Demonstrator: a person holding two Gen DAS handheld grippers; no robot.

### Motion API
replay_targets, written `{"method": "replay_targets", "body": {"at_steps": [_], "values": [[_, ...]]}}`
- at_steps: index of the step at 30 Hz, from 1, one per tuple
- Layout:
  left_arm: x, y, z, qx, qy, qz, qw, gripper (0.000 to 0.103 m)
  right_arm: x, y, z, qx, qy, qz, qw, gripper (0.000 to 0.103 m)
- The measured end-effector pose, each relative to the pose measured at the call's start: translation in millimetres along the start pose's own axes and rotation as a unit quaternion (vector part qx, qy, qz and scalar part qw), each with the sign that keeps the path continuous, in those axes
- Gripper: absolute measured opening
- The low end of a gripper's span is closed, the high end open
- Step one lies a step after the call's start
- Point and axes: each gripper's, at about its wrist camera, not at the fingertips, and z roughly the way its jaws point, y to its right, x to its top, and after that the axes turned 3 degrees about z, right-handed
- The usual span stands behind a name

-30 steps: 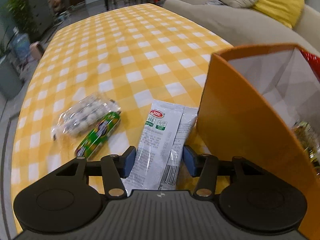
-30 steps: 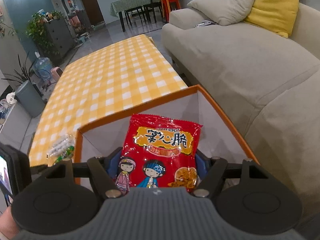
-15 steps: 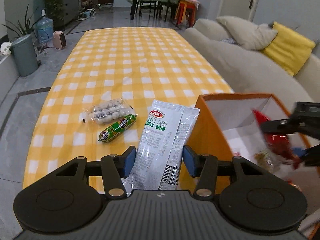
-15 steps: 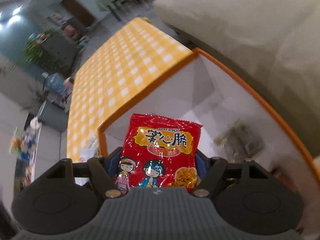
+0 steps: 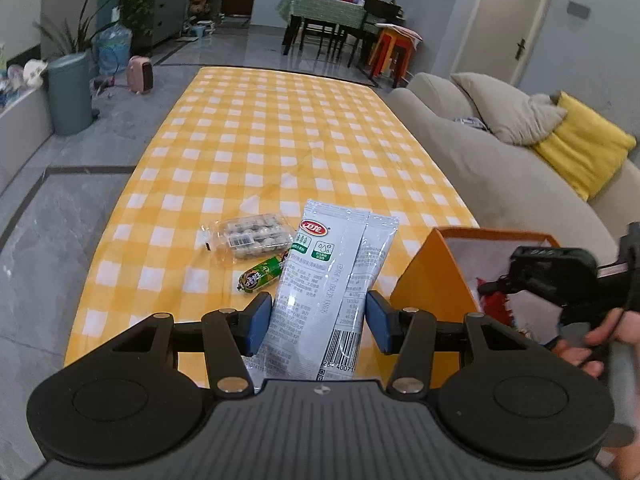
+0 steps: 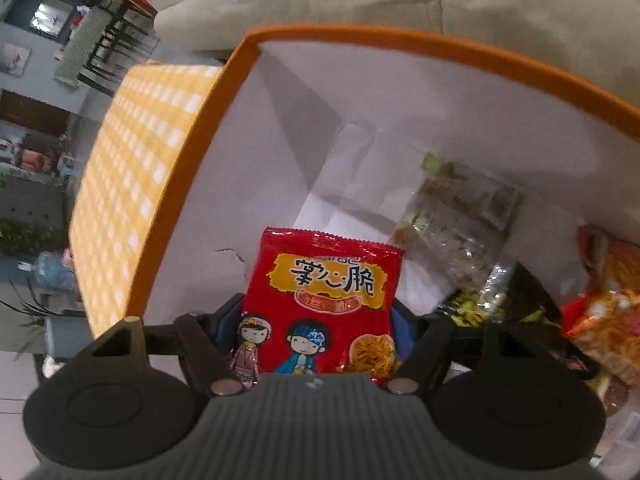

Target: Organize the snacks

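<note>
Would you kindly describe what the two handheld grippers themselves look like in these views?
Both look alike: the left gripper and the right gripper each have a ribbed dark grey body with a small round logo, two black round discs at the sides, black linkage arms with silver rivets, and blue pads on the fingertips. No cables or sleeves show.

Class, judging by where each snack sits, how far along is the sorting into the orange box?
Done: several packets lie in the orange box. In hand: right gripper holds the red packet inside it; left gripper holds the white packet. Left: clear packet and green sausage on the table.
</note>
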Motion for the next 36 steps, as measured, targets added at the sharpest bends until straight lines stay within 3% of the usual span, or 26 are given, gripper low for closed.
{"method": "replay_targets", "body": {"at_steps": [3, 5, 8, 14, 17, 23, 27, 32, 36], "values": [[1, -3, -3, -0.009, 0.007, 0.0, 0.9999, 0.058, 1, -7, 6, -0.017, 0.006, -0.015, 1.0, 0.076], [1, -4, -3, -0.008, 0.008, 0.0, 0.9999, 0.058, 4, -8, 9, -0.01, -0.01, 0.0, 1.0, 0.09], [0, -7, -1, -0.01, 0.002, -0.007, 0.9999, 0.058, 6, -8, 13, 0.018, -0.043, 0.012, 0.999, 0.091], [-1, -12, 0, -0.007, -0.002, -0.012, 0.9999, 0.058, 4, -12, -6, 0.08, -0.107, -0.061, 0.989, 0.09], [0, -9, -5, -0.008, 0.003, -0.008, 0.9999, 0.058, 7, -12, -21, 0.074, -0.119, -0.1, 0.985, 0.09], [3, 2, -12, -0.02, 0.012, -0.001, 0.9997, 0.058, 20, -17, -63, 0.065, -0.08, -0.188, 0.977, 0.09], [2, 13, -19, -0.034, 0.021, -0.005, 0.9992, 0.058, 27, -13, -82, 0.105, -0.085, -0.19, 0.972, 0.09], [3, 34, -28, -0.041, 0.019, 0.005, 0.999, 0.058, 21, -20, -107, 0.121, -0.07, -0.243, 0.96, 0.09], [5, 58, -39, -0.051, 0.017, 0.018, 0.9984, 0.058, 18, -20, -126, 0.106, -0.03, -0.3, 0.947, 0.09]]}}
